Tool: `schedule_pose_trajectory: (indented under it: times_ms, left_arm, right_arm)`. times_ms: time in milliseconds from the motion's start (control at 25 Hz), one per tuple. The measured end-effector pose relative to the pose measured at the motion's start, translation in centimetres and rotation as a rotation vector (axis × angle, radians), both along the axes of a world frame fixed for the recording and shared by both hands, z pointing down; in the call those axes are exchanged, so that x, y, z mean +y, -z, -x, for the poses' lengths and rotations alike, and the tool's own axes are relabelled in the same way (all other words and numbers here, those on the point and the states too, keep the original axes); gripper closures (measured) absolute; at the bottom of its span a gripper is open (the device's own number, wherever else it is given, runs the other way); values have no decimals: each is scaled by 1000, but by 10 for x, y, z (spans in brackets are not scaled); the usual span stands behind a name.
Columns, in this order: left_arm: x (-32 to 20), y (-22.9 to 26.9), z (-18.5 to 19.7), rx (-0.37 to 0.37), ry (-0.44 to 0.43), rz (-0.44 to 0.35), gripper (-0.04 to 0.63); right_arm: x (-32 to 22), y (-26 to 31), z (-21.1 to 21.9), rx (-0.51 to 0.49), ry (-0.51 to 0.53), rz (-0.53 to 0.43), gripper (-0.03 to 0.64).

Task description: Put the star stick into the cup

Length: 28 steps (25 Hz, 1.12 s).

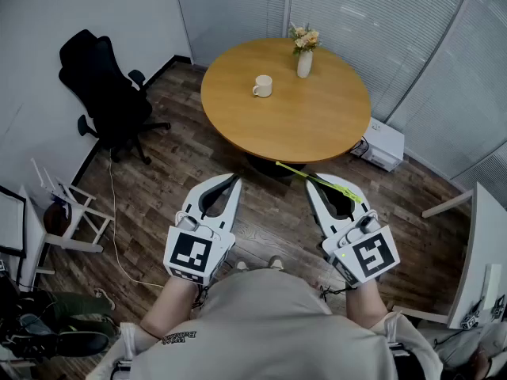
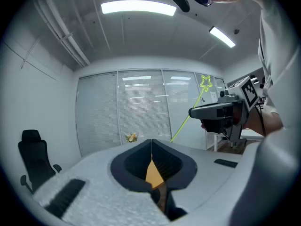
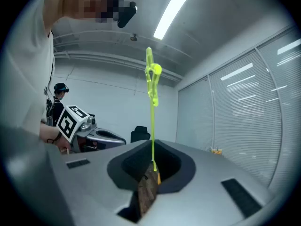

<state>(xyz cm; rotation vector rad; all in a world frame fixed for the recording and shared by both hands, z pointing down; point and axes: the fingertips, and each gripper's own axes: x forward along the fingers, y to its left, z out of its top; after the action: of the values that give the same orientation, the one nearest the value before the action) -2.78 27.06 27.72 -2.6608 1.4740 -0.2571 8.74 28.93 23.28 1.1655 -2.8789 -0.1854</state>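
While the person stands short of the table (image 1: 317, 121), star stick (image 1: 293, 170): carried off the table in the right gripper (image 1: 311, 183), well apart from the cup.
Right gripper: jaws clenched on the stick's shaft part-way along. Its own view shows the stick pinched at the tips and rising to the star.
Left gripper (image 1: 235, 179): jaws closed together on nothing, carried beside the right one.
Cup (image 1: 262, 86): white, handled, upright on the round table with its mouth up. It stands near a vase of flowers (image 1: 304, 60) but apart from it.
Shaft: very thin and yellow-green. Judged very light and somewhat springy, so it is likely to whip if swung. Being smooth and narrow, it may swivel or slide in a pinch grip.
Star end: stands above the gripper. Judged the widest and heaviest part, it would tend to tip the stick over once let go. Its uneven shape makes it a poor place to take hold.
Tail: slants down past the jaw tips and is free. Judged the end that should enter the cup first.
Best hold: on the shaft below the star, as now, firmly enough to stop it pivoting.
Cup's handling: judged rigid and heavy enough to stay put when the stick leans on its rim.
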Motion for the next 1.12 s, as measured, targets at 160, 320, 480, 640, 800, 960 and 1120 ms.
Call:
schedule_pose_trajectory:
  times_ms: [160, 320, 480, 640, 800, 960, 1120]
  left_arm:
    - [10, -4, -2, -7, -12, -1, 572]
    - [7, -5, -3, -10, 1, 7, 572]
    - [8, -10, -7, -1, -5, 27, 572]
    - [7, -10, -17, -59, -6, -14, 572]
    - [5, -15, -25, -59, -9, -4, 571]
    - [-2, -21, -37, -52, -8, 21, 571]
    - [-10, -23, -47, -54, 2, 27, 572]
  right_arm:
    - [3, -5, -8, -21, -8, 9, 581]
    - [2, -2, -9, -62, 30, 23, 581]
    - [1, -3, -13, -46, 20, 17, 581]
    - [-3, -8, -22, -43, 15, 25, 581]
    - [-6, -12, -29, -48, 14, 33, 581]
    - [-15, -16, -40, -50, 22, 41, 581]
    - [-25, -20, -50, -52, 29, 50, 581]
